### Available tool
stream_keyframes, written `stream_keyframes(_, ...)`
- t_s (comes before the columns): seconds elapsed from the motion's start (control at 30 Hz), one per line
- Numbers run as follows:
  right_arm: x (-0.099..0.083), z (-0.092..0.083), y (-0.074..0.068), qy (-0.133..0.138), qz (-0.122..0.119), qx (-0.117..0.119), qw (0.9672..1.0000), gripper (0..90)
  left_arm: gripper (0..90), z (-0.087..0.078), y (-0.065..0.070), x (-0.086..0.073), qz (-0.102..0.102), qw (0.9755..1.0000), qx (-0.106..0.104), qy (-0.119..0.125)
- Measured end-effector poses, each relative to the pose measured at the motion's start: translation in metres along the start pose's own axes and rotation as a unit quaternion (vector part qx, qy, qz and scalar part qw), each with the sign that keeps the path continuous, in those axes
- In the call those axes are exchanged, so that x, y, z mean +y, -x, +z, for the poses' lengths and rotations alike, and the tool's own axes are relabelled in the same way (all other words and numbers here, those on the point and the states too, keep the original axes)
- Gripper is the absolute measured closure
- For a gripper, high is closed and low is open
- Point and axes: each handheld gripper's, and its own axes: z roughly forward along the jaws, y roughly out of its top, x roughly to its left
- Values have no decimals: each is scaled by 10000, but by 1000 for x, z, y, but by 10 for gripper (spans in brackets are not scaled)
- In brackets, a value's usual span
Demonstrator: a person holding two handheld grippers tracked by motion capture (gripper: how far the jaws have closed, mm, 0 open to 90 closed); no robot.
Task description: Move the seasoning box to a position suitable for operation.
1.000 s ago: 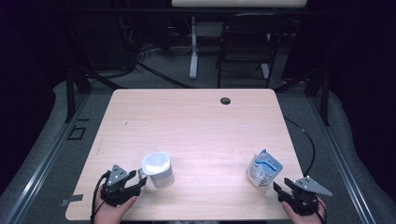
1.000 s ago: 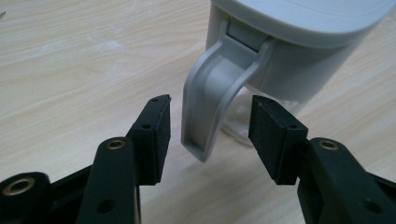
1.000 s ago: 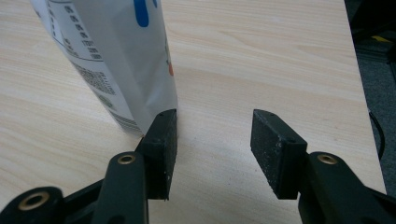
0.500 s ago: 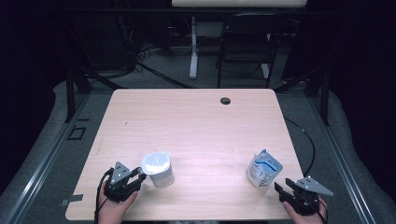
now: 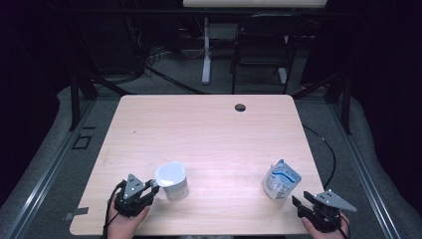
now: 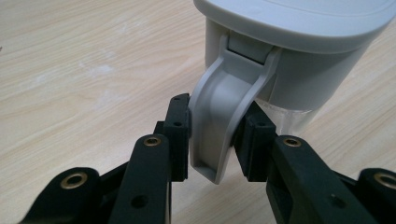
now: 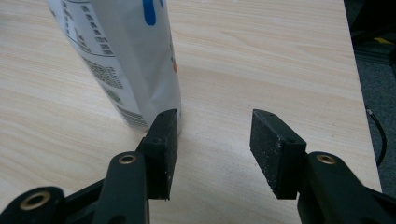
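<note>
While my left gripper (image 5: 149, 188) sits at the near left part of the wooden table (image 5: 209, 134), its jaws are pressed onto the grey handle (image 6: 219, 126) of a pale grey jug (image 5: 172, 180). In the left gripper view I see the black pads (image 6: 179, 135) touching both flanks of that handle, which curves down from under the jug's lid (image 6: 299, 23). The jug stands upright on the table, just beyond my left gripper, with its handle turned toward me.

A white and blue pouch (image 5: 281, 179) stands well to the right of the jug, near the table's right edge. My right gripper (image 5: 302, 201) waits just on the near side of the pouch, over the table's near right corner, with its jaws spread wide and nothing between them. In the right gripper view (image 7: 212, 144) one pad (image 7: 163, 140) lies close beside the foot of the pouch (image 7: 126, 56); I cannot tell whether they touch. The other pad (image 7: 275, 149) hangs over bare wood.

Far beyond the jug, near the table's back edge, I see a small dark round hole (image 5: 240, 107). A black cable (image 5: 326, 149) trails over the floor off the table's right side.
</note>
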Motion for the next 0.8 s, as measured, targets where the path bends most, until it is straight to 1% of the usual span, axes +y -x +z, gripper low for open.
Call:
stream_keyframes(0.07, 1, -1, -1, 4, -34, 15, 10000, 518, 691, 1, 3, 1, 29, 10000, -21, -5)
stream_keyframes(0.27, 2, -2, -5, 21, -88, 57, 9999, 520, 694, 4, 14, 4, 220, 9997, -145, -25)
stream_keyframes(0.37, 2, -1, -7, 6, -129, 77, 9999, 520, 694, 6, 18, 5, 272, 9994, -198, -14)
stream_keyframes(0.5, 2, -2, -8, 1, -171, 101, 9998, 521, 694, 7, 24, 6, 353, 9987, -359, -3)
stream_keyframes(0.6, 2, -1, -9, -12, -170, 96, 9998, 521, 695, 9, 31, 7, 435, 9979, -482, 32)
stream_keyframes(0.8, 2, 0, -9, -24, -182, 96, 9998, 520, 695, 12, 45, 10, 719, 9943, -789, 71)
